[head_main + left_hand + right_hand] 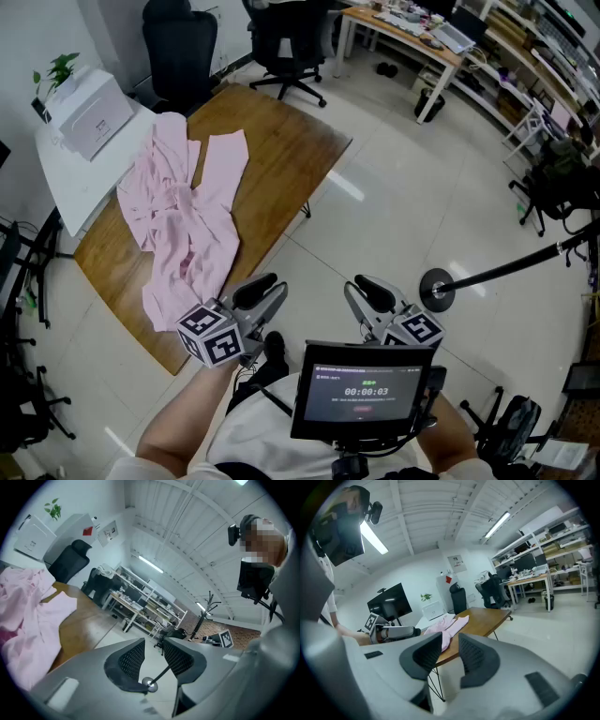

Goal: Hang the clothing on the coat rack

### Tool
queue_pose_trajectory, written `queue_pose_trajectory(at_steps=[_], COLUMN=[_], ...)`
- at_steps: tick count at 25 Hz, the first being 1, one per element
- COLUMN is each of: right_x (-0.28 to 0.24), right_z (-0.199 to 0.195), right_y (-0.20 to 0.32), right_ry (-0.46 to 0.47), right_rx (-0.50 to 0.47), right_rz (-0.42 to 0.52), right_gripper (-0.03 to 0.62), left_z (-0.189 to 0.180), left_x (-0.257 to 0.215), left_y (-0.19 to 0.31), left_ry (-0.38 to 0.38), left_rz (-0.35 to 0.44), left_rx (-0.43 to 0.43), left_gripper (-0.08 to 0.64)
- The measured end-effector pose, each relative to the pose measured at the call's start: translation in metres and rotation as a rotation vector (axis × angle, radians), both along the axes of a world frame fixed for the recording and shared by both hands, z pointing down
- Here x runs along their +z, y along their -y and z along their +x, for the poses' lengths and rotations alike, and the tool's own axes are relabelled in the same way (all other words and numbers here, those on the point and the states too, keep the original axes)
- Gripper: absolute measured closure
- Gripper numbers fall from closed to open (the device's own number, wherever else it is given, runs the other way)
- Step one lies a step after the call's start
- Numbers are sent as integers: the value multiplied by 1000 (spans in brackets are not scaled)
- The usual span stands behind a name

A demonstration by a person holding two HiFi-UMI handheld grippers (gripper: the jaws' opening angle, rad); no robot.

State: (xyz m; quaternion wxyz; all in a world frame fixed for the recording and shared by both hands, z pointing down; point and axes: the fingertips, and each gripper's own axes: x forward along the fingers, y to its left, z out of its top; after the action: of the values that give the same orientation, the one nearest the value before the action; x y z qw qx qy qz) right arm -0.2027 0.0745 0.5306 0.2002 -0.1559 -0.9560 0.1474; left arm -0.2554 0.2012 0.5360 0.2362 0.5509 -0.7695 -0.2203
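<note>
A crumpled pink garment (187, 225) lies spread on the wooden table (281, 159) at the left of the head view. It also shows as the pink garment (23, 616) at the left edge and the pink garment (445, 627) beyond the right jaws. The black coat rack (436, 289) stands on the tiled floor to the right, its pole (525, 262) running toward the edge; the coat rack (206, 613) shows far off. My left gripper (265, 292) (153, 648) and right gripper (366, 295) (450, 648) hover side by side over the floor, both open and empty, short of the table.
A white side table (66, 178) with a white box (89, 112) and a small plant (56, 70) adjoins the wooden table. Black office chairs (178, 42) stand behind it, a cluttered desk (412, 28) and shelves (553, 56) at the back right. A small screen (361, 389) sits below the grippers.
</note>
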Motion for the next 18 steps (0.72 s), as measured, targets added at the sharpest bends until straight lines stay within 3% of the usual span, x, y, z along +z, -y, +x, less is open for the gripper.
queue_pose_trajectory(at_steps=[14,18], right_x=[36,49], right_z=[-71,-85], right_y=[-116,-149], right_ry=[-75,-97], right_rx=[-290,-395], right_rz=[66,120], right_gripper=[469,469], left_z=[-43,-49], left_x=[37,50], left_y=[-121,-152], left_ry=[-7,13], left_rz=[-102,-165], left_rx=[-188,-197], left_gripper=[419,389])
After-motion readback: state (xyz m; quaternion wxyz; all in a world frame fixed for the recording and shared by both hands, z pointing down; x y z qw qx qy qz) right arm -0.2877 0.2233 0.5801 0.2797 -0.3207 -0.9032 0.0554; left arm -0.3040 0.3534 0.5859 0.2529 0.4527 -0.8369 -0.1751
